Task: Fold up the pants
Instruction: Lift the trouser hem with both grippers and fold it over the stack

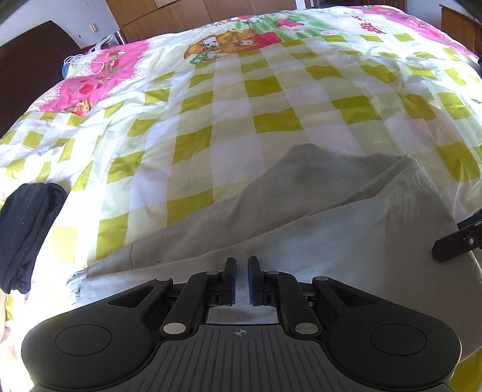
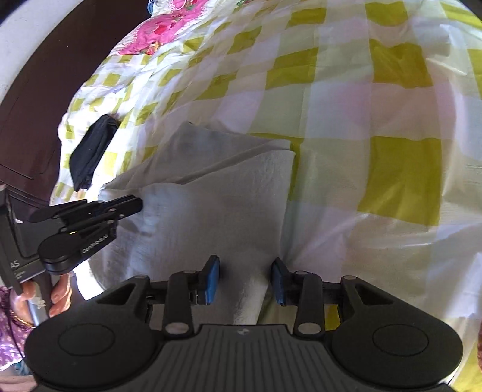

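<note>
right gripper (image 2: 245, 279): fingers parted, straddling the near edge of the pale grey folded cotton pants (image 2: 211, 208), pads clear of the cloth
left gripper (image 1: 242, 279): fingers narrow, only a slit, over the pants' near edge; a pinch cannot be told
step: likely releasing a fold
next: regrip for another fold
beyond: checked yellow-green bedspread (image 1: 271, 90), rolled black garment (image 1: 27, 235) left of the pants

We see a green-and-white checked quilt (image 1: 271, 99) with pink cartoon patches spread over the bed, a dark folded garment (image 1: 27, 232) lying at its left edge, white cords (image 1: 90, 64) beyond, and wooden wardrobe doors (image 1: 186, 12) behind.
</note>
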